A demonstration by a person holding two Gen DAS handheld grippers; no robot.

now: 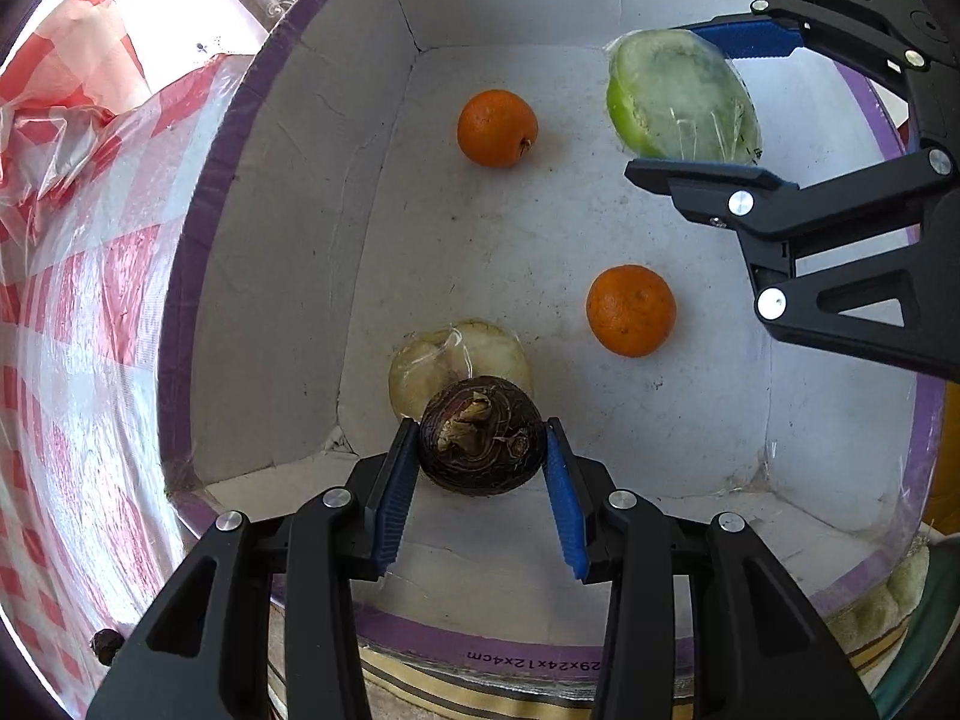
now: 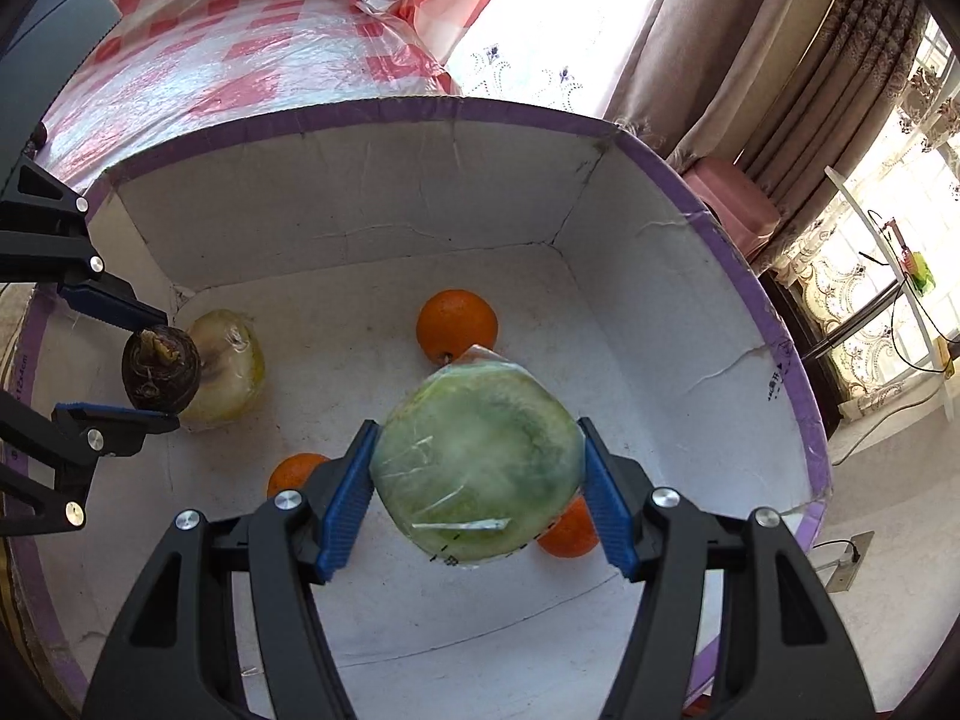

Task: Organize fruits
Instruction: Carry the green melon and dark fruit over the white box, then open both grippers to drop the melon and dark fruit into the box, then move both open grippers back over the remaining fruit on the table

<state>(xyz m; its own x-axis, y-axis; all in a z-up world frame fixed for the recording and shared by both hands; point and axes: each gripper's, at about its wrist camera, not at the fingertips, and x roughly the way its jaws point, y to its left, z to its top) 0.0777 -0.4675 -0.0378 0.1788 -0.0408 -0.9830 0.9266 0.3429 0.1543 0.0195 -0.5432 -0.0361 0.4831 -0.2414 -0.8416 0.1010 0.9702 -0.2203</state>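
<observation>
My left gripper [image 1: 480, 462] is shut on a dark brown round fruit [image 1: 480, 435] and holds it over the near left part of a white box [image 1: 288, 180] with a purple rim. Just behind it on the box floor lies a pale yellowish wrapped fruit [image 1: 456, 354]. My right gripper [image 2: 477, 480] is shut on a green, plastic-wrapped cut fruit [image 2: 477, 468], above the box floor. Oranges lie on the floor: one far [image 1: 497, 127], one nearer [image 1: 631, 310]. The right wrist view shows the far orange [image 2: 457, 324] and two partly hidden by the green fruit.
The box stands beside a red-and-white checked cloth under clear plastic [image 1: 78, 276]. A small dark fruit [image 1: 107, 645] lies on that cloth. Curtains [image 2: 690, 60] and a pink stool [image 2: 729, 204] are beyond the box's far side.
</observation>
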